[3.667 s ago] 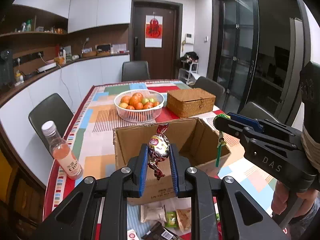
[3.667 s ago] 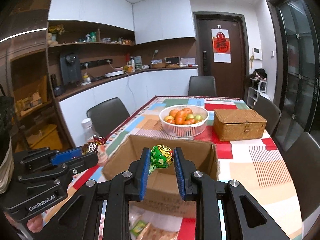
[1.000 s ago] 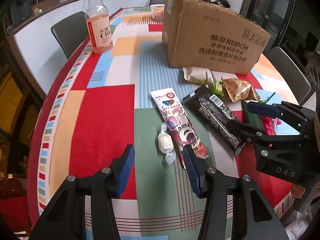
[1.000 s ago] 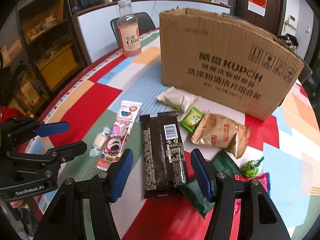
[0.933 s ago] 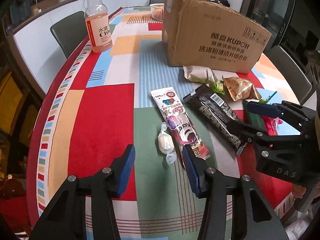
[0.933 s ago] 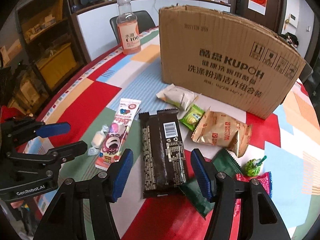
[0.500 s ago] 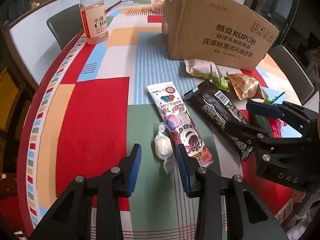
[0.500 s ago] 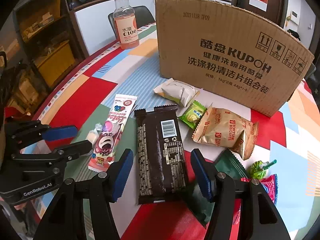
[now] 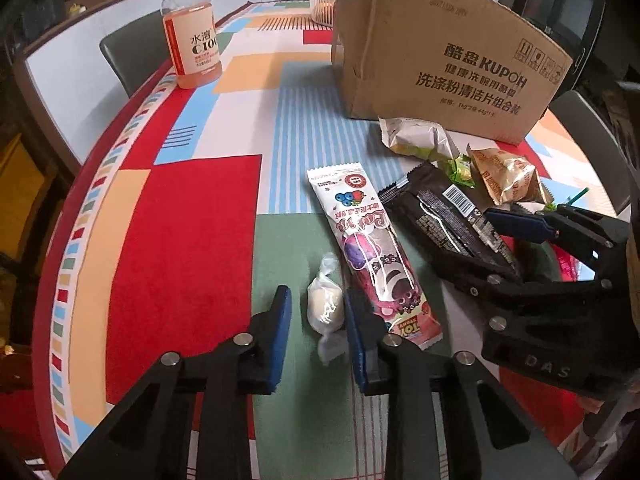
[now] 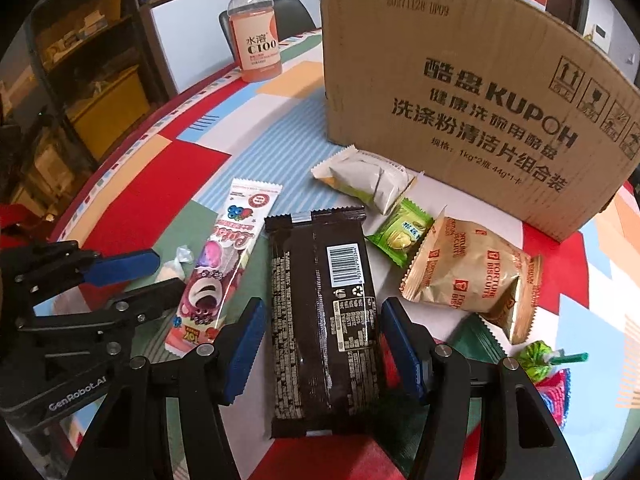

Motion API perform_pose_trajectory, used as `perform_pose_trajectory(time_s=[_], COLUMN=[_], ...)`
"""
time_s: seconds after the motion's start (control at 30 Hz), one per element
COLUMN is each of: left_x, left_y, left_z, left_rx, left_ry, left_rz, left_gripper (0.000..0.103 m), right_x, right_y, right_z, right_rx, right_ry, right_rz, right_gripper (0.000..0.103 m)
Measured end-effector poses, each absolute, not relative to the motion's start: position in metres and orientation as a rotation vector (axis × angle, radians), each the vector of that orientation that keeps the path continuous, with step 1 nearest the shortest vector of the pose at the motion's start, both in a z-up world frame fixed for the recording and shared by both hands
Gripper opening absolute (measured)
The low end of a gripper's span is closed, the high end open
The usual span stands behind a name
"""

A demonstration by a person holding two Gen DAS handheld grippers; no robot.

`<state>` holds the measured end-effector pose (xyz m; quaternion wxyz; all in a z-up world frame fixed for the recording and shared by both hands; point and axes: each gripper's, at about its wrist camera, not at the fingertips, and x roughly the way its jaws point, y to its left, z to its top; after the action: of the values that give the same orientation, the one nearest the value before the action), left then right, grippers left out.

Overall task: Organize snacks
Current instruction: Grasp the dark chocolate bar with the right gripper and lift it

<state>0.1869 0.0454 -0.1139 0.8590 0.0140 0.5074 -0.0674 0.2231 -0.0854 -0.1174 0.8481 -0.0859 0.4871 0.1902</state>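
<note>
Jaws of left hand-held gripper nearer white candy now.

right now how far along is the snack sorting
Early to midway. Nothing visibly done: the cardboard box interior is hidden. In hand: nothing gripped, but left gripper brackets the white candy, and right gripper straddles the dark wafer pack, both with jaws open. Left on the table: pink bar, fortune biscuit bag, green candy, others.
</note>
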Motion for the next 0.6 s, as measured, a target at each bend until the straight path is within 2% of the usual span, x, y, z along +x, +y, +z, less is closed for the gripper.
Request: perform_pose_trajectory(time_s=[0.2,0.27,0.37,0.6], left_x=[0.188,0.189,0.189,0.184], left_y=[0.048,0.051,0.053,0.054], left_z=[-0.114,-0.113,-0.113,-0.106], left_rx=[0.015,-0.007,-0.024,-0.063], left_ry=[1.066,1.068,1.067,1.053], left_rz=[-0.140,-0.144,-0.149,-0.165], left_gripper=[0.019,0.019,0.019,0.019], right_x=[0.230,0.230,0.229,0.223], right_y=[-0.080,-0.078,-0.075,-0.081], right_z=[-0.120,-0.120,-0.119,-0.109], right_rx=[-0.190,-0.203,-0.214,-0.168], right_ry=[1.017,1.013,1.006,1.001], right_rz=[0.379,0.368,0.364,0.370], right_gripper=[0.061,0.059,0.051,0.051])
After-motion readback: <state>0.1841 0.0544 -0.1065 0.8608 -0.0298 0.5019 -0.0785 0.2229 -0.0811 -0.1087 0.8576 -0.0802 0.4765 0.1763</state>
